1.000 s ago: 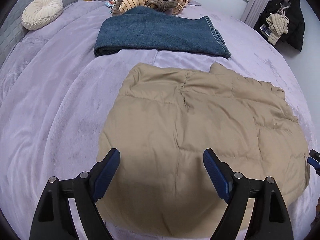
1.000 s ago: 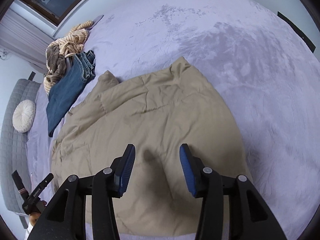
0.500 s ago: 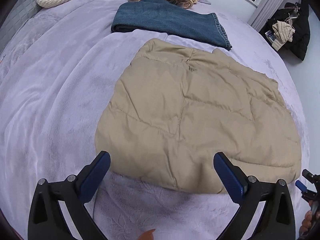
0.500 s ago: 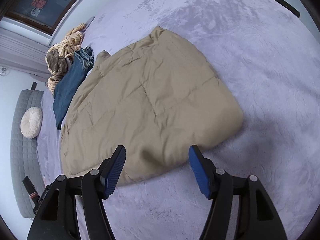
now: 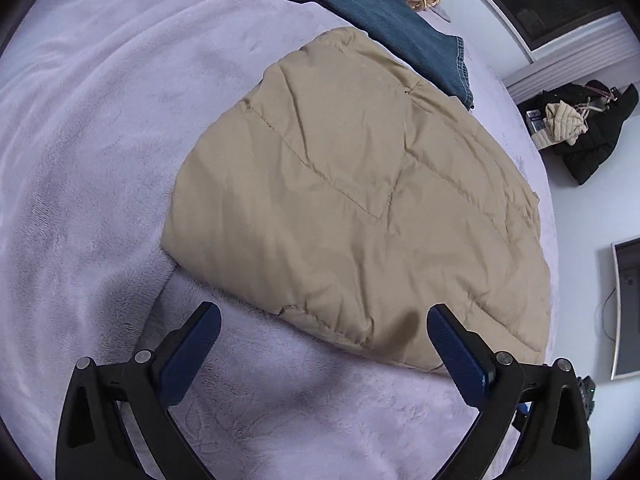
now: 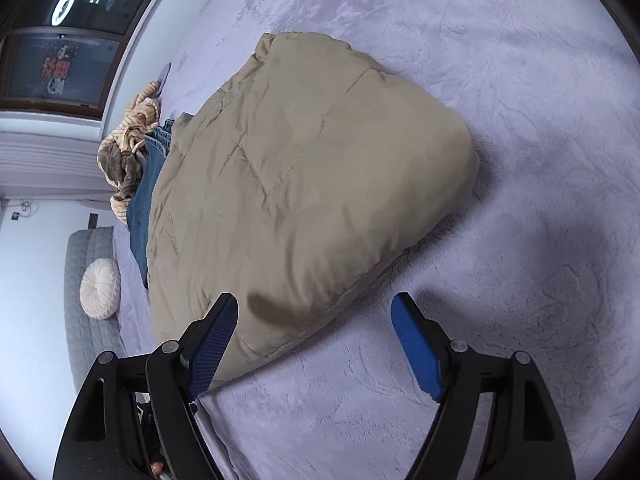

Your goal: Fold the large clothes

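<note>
A folded tan quilted jacket (image 5: pixel 360 208) lies flat on the lavender plush cover of the bed (image 5: pixel 80 160), its near edge facing both cameras. The left gripper (image 5: pixel 324 330) hangs over the bare cover just short of that edge; its jaws have just been opening and now stand spread wide and released, with nothing between the blue fingers (image 5: pixel 192 354). The right gripper (image 6: pixel 314 326) is low at the jacket's near corner, its jaws also just been opening; one finger (image 6: pixel 212 344) overlaps the jacket's edge in the right wrist view while the other is over the bedcover, and neither presses on the fabric. Beyond the jacket, touching its far edge, lie folded blue jeans (image 5: pixel 384 16), and behind those a heap of striped and brown clothes (image 6: pixel 128 148). A round cream cushion (image 6: pixel 100 288) rests against the grey quilted headboard (image 6: pixel 84 320). Dark coats (image 5: pixel 588 128) hang by the wall.
</note>
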Motion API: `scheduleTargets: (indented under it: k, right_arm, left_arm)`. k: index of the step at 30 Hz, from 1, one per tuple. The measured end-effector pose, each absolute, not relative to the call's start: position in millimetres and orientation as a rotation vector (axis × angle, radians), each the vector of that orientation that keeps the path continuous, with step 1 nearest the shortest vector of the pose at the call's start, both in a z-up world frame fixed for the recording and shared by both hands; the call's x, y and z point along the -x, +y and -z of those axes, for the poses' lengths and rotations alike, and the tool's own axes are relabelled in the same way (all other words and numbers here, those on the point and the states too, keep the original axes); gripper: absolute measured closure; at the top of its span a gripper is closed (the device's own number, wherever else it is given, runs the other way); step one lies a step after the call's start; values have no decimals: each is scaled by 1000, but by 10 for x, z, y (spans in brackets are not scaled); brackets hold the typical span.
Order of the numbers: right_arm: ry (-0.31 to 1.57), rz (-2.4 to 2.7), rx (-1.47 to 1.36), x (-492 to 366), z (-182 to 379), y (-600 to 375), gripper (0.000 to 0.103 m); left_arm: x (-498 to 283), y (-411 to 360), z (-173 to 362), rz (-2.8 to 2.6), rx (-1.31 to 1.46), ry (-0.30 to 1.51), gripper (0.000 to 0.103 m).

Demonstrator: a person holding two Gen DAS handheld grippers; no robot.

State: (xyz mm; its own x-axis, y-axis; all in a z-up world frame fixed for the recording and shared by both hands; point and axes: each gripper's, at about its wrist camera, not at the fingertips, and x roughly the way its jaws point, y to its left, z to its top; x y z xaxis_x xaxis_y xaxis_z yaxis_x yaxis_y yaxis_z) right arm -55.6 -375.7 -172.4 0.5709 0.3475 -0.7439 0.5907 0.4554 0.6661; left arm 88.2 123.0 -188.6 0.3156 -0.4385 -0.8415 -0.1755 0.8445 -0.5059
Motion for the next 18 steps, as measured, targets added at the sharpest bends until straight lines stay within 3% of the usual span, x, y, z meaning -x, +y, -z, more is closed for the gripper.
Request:
scheduleTargets:
  k: [2,3,4,18]
  right_arm:
    - [995,183,-1166,511,1797,-3763,18]
    - [991,177,-1178,483,1825,-3762,3]
    - [978,171,-1190,461,1844,-3760,0]
    - [943,88,-1321,-5,2105,-3738,0]
  left_arm:
    - [-895,1236,1962,209,613,1265,0]
    - [-904,1230,1999,215,622,1271,0]
    - [-912,1223,2032,221,630,1275,0]
    - [-1442,1155,2259,186,777,1184,0]
